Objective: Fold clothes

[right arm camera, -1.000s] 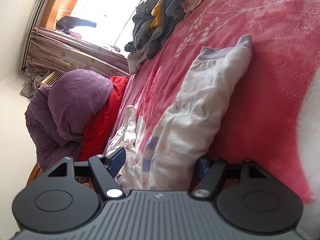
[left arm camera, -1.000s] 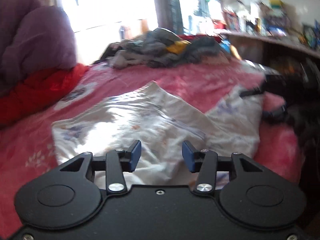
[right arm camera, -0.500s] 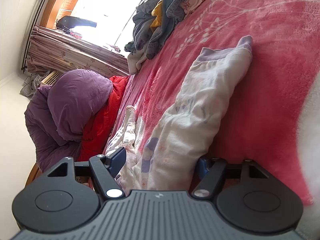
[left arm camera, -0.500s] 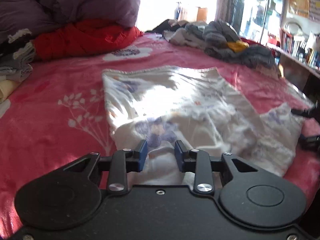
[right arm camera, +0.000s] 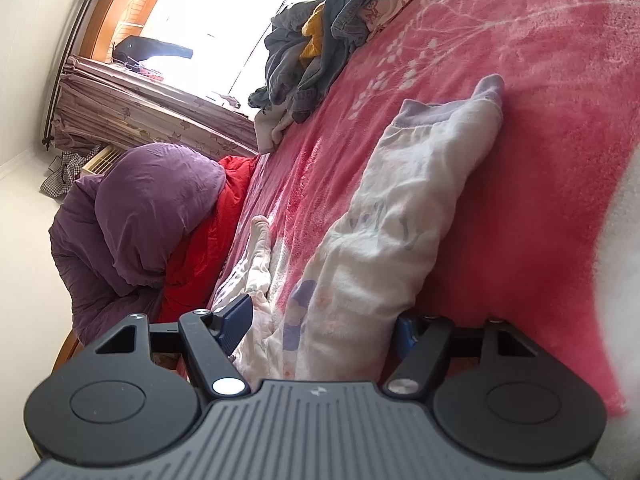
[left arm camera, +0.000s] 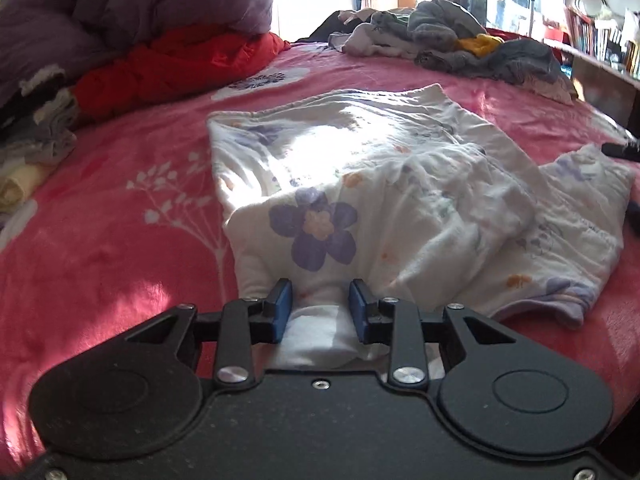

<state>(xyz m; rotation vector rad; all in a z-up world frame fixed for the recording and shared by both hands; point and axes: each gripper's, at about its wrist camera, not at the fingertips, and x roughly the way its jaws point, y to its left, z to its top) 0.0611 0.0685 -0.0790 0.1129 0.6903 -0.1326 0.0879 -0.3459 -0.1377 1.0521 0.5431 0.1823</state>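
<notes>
Pink floral bedspread (left arm camera: 120, 208) across the whole bed. Purple duvet (left arm camera: 132, 0) heaped over a red quilt (left arm camera: 180, 64) at the far left. Pile of grey clothes (left arm camera: 460, 40) with 1 yellow piece at the far edge. White flower-print garment (left arm camera: 360, 184) spread mid-bed, partly folded over itself. Left gripper (left arm camera: 319, 308) at its near edge, 2 blue pads narrowly apart with a white fold bunched between. Right gripper (right arm camera: 320, 320) wide apart, straddling another part of the garment (right arm camera: 400, 216), not pinching.
</notes>
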